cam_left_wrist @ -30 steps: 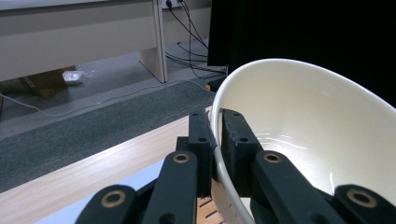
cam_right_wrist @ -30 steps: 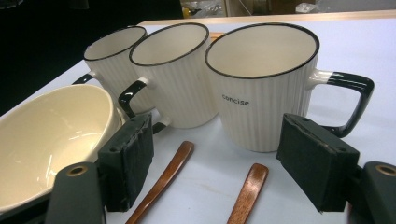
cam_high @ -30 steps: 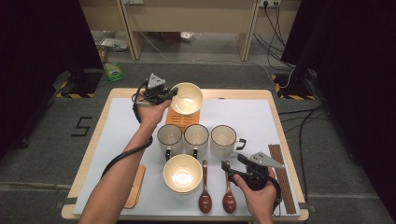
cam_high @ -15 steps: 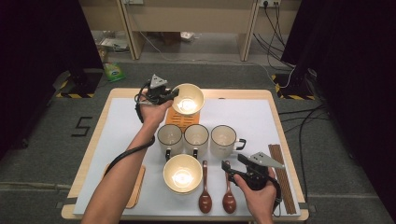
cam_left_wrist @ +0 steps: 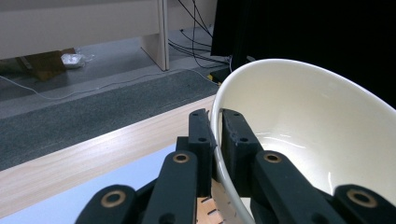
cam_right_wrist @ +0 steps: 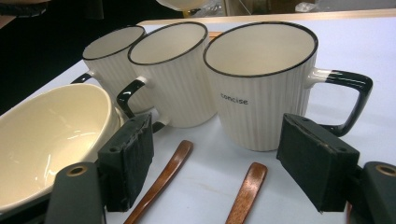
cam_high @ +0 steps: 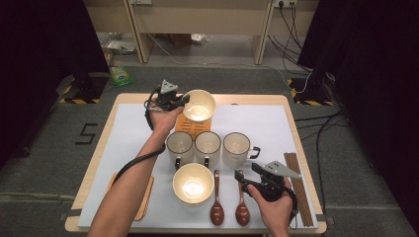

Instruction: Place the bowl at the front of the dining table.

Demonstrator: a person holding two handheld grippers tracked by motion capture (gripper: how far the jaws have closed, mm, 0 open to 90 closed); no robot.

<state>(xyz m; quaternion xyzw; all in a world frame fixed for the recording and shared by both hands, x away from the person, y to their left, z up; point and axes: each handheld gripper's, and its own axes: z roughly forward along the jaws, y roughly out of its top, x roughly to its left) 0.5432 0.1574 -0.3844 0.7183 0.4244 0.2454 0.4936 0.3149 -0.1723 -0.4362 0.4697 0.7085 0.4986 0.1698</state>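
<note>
A cream bowl (cam_high: 199, 105) hangs tilted over an orange slatted trivet (cam_high: 191, 126) at the back of the table. My left gripper (cam_high: 185, 100) is shut on its near-left rim. In the left gripper view the two jaws (cam_left_wrist: 215, 128) pinch the bowl's (cam_left_wrist: 308, 126) thin wall, one inside and one outside. My right gripper (cam_high: 248, 173) rests open near the front right. In its own view the right gripper (cam_right_wrist: 219, 163) has wide-apart pads (cam_right_wrist: 128, 158) that point at the nearest ribbed mug (cam_right_wrist: 261, 84), with nothing between them.
Three white ribbed mugs (cam_high: 207, 145) stand in a row mid-table. A second cream bowl (cam_high: 192, 183) sits in front of them, beside two wooden spoons (cam_high: 216, 210). Dark chopsticks (cam_high: 296, 187) lie at the right edge and a wooden coaster (cam_high: 144, 197) at the front left.
</note>
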